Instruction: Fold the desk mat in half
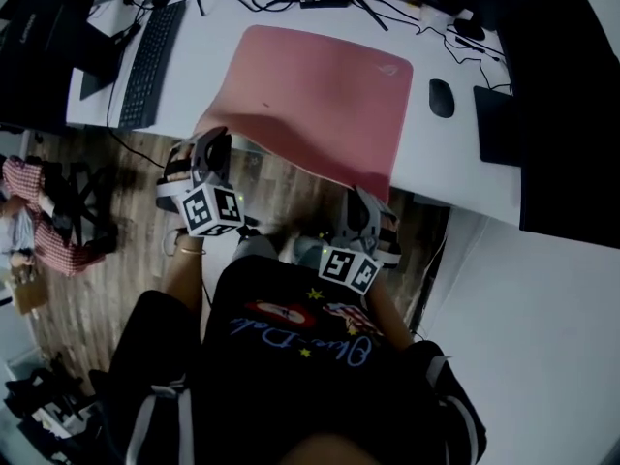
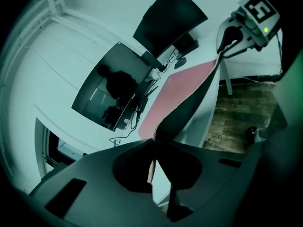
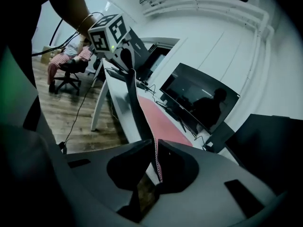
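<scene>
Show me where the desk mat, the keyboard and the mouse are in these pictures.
desk mat [image 1: 325,95], head view, middle of its pink top.
keyboard [image 1: 150,64], head view, middle of its keys.
mouse [image 1: 441,98], head view, middle of its back.

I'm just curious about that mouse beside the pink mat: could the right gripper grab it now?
Probably not yet. The right gripper is shut on the near edge of the desk mat, so its jaws are taken. The desk around the mouse looks bare, so after letting go it likely could.
</scene>
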Tool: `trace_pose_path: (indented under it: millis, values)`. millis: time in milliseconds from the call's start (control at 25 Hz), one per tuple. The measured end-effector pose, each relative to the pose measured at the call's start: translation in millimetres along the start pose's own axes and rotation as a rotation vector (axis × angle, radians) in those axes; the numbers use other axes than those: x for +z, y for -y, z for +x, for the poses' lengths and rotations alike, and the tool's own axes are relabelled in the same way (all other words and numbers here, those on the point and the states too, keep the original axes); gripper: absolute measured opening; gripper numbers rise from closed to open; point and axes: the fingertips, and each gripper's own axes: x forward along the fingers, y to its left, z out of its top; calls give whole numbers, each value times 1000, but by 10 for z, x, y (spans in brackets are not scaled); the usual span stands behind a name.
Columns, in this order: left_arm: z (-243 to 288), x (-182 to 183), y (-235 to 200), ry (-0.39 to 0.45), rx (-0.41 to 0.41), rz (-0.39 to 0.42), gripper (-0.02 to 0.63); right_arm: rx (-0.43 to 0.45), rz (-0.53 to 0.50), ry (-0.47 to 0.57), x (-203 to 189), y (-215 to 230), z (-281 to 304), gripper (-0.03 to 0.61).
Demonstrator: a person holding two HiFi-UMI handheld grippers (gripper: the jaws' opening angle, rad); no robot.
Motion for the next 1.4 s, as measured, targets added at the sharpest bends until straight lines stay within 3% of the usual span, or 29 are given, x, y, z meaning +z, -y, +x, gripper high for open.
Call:
trace_pose_path:
  millis: [200, 600, 1200, 1400]
  values:
    - [-57, -14, 0, -18, 9, -76, 17, 40, 8, 15, 107, 221, 47, 20]
    - [96, 22, -188, 1, 26, -126, 18, 31, -36, 23, 300, 533, 282, 20]
    - [1208, 407, -677, 93, -41, -151, 18, -43, -27, -78, 397, 1303, 1295, 20]
    - [1557, 471, -755, 87, -102, -135, 18, -47, -24, -119, 377, 1479, 1630, 20]
